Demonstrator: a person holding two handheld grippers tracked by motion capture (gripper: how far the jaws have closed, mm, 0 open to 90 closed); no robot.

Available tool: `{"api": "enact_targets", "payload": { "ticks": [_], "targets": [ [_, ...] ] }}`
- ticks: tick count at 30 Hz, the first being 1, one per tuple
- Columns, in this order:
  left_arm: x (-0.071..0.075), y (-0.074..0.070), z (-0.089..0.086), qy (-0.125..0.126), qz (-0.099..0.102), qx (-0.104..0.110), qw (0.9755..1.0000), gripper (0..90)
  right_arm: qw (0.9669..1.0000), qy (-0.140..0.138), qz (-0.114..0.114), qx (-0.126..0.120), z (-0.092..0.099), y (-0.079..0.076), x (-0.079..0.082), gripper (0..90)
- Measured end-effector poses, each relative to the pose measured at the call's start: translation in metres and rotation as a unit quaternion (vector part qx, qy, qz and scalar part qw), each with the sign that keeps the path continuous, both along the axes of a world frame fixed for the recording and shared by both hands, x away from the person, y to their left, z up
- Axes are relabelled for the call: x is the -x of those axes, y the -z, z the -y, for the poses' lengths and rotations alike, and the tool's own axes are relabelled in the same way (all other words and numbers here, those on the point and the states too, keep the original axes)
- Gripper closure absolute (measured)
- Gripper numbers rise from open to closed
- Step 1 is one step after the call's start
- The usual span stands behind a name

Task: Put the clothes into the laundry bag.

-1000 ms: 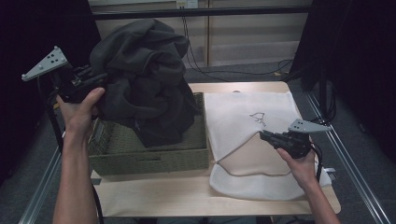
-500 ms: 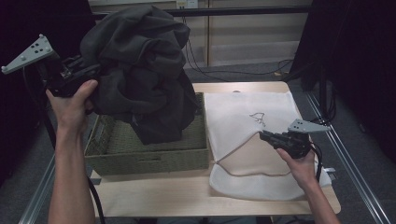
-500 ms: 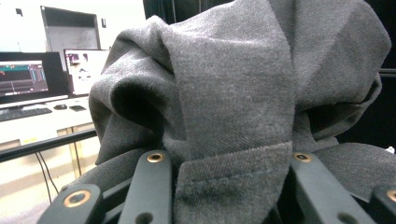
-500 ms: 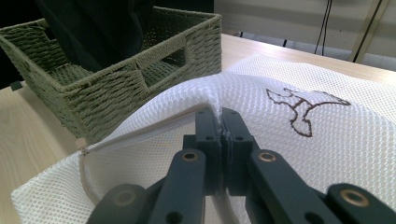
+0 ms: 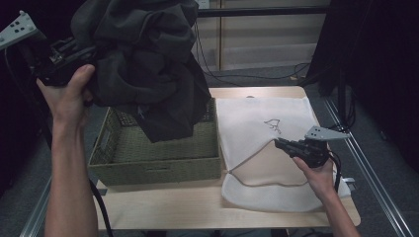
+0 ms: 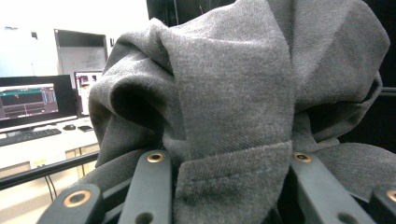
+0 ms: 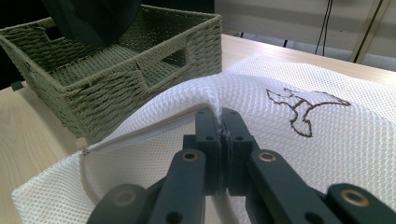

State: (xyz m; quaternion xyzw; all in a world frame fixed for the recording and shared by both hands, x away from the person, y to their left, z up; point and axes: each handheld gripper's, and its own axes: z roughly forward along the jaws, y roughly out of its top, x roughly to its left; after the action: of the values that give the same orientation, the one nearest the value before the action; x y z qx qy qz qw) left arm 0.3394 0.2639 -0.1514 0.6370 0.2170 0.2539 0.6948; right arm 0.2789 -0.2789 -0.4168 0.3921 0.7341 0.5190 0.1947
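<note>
We see a pale wooden table (image 5: 163,210) on a grey floor (image 5: 390,163), with dark curtains (image 5: 375,59) at the right. Lit monitors (image 6: 28,100) stand on a white desk (image 6: 42,149) against a bright wall (image 6: 70,16).

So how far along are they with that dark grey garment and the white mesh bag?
Roughly midway, I'd guess. Done: the dark grey cloth garment is lifted out of the green woven basket, clamped in the left gripper. In hand: the right gripper pinches the zip edge of the white mesh laundry bag, holding its mouth open on the wooden table. Left, probably: putting the garment inside and closing the bag.
</note>
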Motion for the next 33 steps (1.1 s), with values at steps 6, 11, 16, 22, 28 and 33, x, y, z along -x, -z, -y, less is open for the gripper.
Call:
{"api": "enact_targets", "payload": {
  "ticks": [6, 11, 16, 22, 28, 33],
  "targets": [
    [0.005, -0.011, 0.001, -0.002, 0.005, 0.005, 1.0000, 66.6, 1.0000, 0.001, 0.000, -0.001, 0.000, 0.000, 0.000, 87.4],
    [0.011, -0.018, 0.000, 0.003, 0.013, 0.014, 0.9998, 66.6, 1.0000, 0.001, 0.000, -0.001, 0.000, 0.000, 0.000, 87.5],
    [0.015, -0.026, 0.000, 0.003, 0.021, 0.019, 0.9996, 66.6, 1.0000, -0.001, -0.001, 0.003, -0.001, 0.001, -0.001, 87.5],
    [0.023, -0.037, 0.000, 0.007, 0.034, 0.018, 0.9992, 66.5, 1.0000, -0.003, -0.003, 0.002, -0.001, 0.002, -0.001, 87.5],
    [0.030, -0.043, 0.000, 0.010, 0.042, 0.026, 0.9987, 66.5, 1.0000, -0.003, -0.004, 0.005, -0.002, 0.003, -0.001, 87.5],
    [0.038, -0.049, 0.003, 0.021, 0.053, 0.029, 0.9980, 66.6, 1.0000, -0.004, -0.006, 0.004, -0.003, 0.004, -0.002, 87.5]
  ]
}}
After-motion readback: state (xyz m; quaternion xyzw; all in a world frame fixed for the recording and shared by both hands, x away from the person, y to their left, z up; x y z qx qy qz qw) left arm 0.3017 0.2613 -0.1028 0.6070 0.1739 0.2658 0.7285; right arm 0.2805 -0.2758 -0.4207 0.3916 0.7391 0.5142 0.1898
